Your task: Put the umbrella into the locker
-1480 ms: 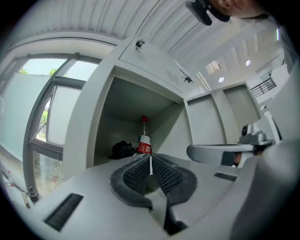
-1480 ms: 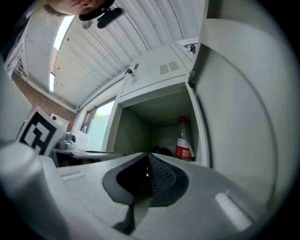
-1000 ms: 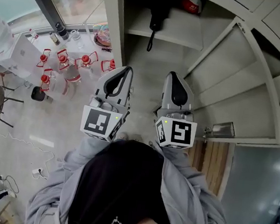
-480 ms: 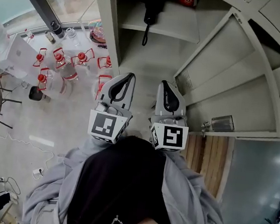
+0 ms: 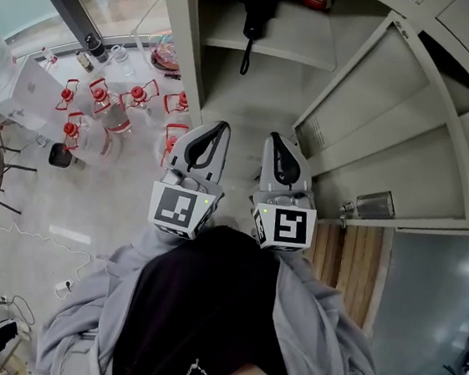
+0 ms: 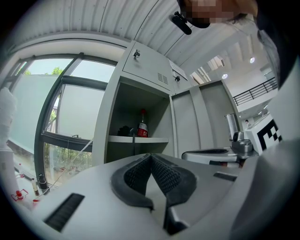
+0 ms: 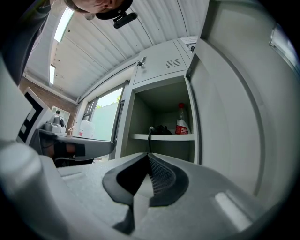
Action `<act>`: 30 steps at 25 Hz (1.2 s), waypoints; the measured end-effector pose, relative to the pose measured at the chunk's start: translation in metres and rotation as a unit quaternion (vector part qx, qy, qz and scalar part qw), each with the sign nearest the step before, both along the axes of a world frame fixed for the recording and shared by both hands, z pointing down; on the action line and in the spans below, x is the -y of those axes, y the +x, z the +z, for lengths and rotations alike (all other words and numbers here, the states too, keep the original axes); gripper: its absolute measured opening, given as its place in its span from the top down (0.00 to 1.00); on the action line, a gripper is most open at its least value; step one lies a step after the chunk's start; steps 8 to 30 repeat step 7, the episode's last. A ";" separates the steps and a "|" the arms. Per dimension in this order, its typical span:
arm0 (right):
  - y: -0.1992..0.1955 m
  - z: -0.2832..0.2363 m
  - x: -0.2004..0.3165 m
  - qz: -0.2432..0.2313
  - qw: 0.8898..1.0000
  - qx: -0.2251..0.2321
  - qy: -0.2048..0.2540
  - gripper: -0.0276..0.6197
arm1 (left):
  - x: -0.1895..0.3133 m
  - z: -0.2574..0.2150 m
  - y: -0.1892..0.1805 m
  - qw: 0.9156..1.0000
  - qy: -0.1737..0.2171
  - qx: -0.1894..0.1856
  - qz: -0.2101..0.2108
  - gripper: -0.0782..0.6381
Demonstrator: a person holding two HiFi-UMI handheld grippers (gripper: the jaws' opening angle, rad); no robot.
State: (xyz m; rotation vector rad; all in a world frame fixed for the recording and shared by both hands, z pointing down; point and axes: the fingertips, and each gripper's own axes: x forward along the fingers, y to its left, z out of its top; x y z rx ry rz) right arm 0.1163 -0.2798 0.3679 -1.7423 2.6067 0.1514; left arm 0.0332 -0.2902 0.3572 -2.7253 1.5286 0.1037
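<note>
umbrella (image 5: 255, 18) already on shelf (image 5: 297, 48) inside locker (image 5: 180, 46), strap (image 5: 245, 58) dangling over shelf edge. left tool (image 5: 219, 127) and right tool (image 5: 271, 136) both pinched together, empty, out front of locker. risk imo: door (image 5: 377, 115) closing snags strap, or a bump drags umbrella off.

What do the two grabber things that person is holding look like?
The left hand-held gripper and right hand-held gripper are light grey plastic and narrow to rounded tips, with a black oval patch on top. Their pads are black and ribbed. Each has a white cube with black square markers at the back. The sleeves are grey.
</note>
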 end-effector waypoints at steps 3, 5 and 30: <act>-0.004 0.001 -0.001 -0.004 1.000 0.001 -0.003 0.95 | -0.002 0.001 0.000 1.000 -0.003 0.004 0.008 0.88; -0.006 0.002 -0.001 -0.006 1.000 0.002 -0.006 0.95 | -0.002 0.002 -0.003 1.000 -0.001 0.000 0.003 0.88; -0.007 0.003 -0.001 -0.008 1.000 0.002 -0.008 0.95 | -0.001 0.003 -0.006 1.000 0.002 -0.002 -0.001 0.88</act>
